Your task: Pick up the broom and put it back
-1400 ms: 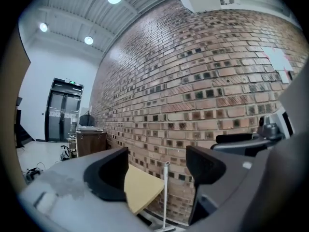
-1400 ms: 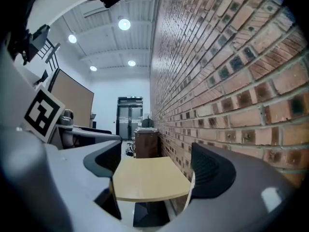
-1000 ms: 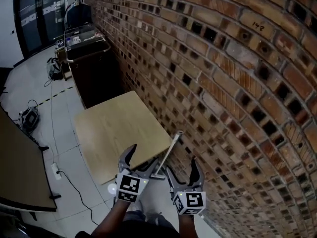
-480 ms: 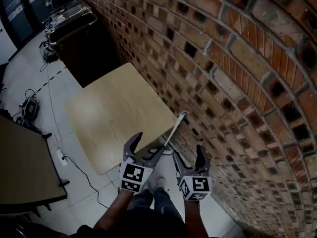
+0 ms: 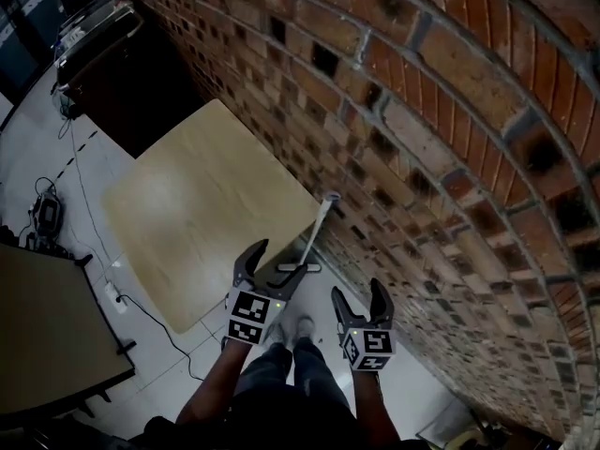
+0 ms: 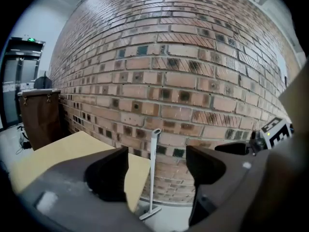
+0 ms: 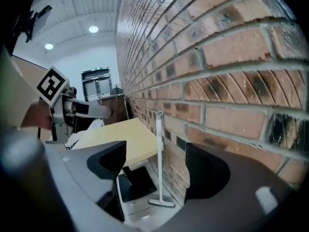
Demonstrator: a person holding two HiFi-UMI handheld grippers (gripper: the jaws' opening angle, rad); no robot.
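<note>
A pale broom (image 5: 316, 232) stands upright against the brick wall, its small head (image 5: 298, 268) on the floor at the table's near corner. It shows between the jaws in the left gripper view (image 6: 153, 173) and in the right gripper view (image 7: 159, 153), still some way off. My left gripper (image 5: 274, 265) is open and empty, just short of the broom's head. My right gripper (image 5: 358, 293) is to the right, nearer the wall, open and empty. Its jaws have just been closing a little, with nothing between them.
A brick wall (image 5: 422, 111) runs along the right. A light wooden table (image 5: 206, 204) stands against it, its black base plate (image 7: 137, 182) on the floor. A dark cabinet (image 5: 103, 54) stands further back. Cables (image 5: 47, 214) lie at left, beside another tabletop (image 5: 47, 336).
Both grippers have sunk and come closer to the broom. The head view has tipped further down toward the floor. The broom has not moved.
</note>
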